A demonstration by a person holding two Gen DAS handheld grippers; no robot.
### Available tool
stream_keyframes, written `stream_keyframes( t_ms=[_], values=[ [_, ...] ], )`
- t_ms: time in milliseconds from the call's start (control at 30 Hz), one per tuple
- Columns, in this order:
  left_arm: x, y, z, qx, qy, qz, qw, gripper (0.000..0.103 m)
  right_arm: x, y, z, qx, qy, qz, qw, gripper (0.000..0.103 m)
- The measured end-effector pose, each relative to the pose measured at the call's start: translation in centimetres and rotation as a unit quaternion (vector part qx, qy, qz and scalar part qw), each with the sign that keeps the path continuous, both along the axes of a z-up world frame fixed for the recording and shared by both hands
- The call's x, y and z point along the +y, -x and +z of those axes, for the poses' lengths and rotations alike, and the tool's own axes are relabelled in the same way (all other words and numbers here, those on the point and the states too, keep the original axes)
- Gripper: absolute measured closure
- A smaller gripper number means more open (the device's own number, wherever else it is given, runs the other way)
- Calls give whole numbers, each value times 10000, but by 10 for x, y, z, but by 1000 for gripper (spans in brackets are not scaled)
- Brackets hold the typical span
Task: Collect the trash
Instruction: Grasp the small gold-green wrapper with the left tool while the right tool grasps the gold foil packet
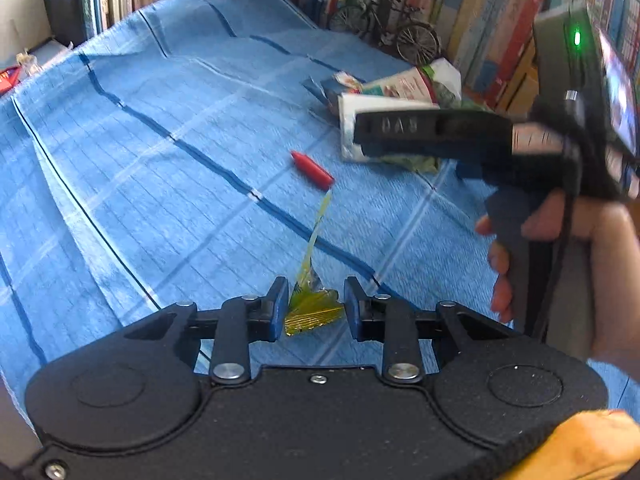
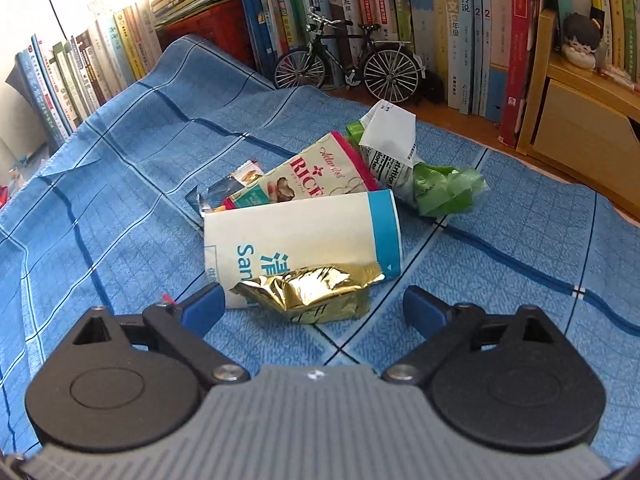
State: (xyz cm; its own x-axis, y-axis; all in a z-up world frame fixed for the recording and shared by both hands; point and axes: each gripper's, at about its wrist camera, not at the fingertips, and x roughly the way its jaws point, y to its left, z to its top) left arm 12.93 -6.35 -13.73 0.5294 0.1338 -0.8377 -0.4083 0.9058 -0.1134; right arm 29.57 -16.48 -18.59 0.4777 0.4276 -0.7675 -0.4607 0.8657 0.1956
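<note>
My left gripper [image 1: 316, 310] hangs low over the blue checked cloth [image 1: 160, 160]. Its blue pads meet both edges of a crumpled yellow cellophane wrapper [image 1: 314, 314], whose long tail runs up towards a small red wrapper [image 1: 312, 168]. My right gripper [image 2: 312, 310] stands wide open just above the cloth. A gold foil wrapper [image 2: 308, 296] lies between its fingers, untouched. Behind the foil is a heap of trash: a white and blue pack [image 2: 300, 240], a rice snack bag [image 2: 308, 184] and a green wrapper [image 2: 444, 188]. In the left wrist view a hand [image 1: 560, 260] holds the right gripper [image 1: 362, 136] over that heap.
A model bicycle [image 2: 348, 64] stands at the cloth's far edge in front of a row of books [image 2: 460, 20]. A wooden box [image 2: 580, 136] with a small doll [image 2: 580, 40] on top is at the back right. More books [image 2: 80, 80] line the left side.
</note>
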Motion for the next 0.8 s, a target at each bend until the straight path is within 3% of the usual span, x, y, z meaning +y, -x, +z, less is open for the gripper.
stream_keyframes(
  t_ms=[233, 500, 800],
  values=[
    [21, -2, 6, 42, -124, 199, 9997, 75, 1, -3, -4, -59, -450, -219, 9987, 7],
    [40, -4, 9, 1, -159, 485, 9987, 75, 3, -2, 0, -36, -587, -221, 9980, 35],
    [46, 3, 13, -87, -109, 515, 9986, 75, -4, 11, 13, -36, -681, -274, 9973, 40]
  ],
)
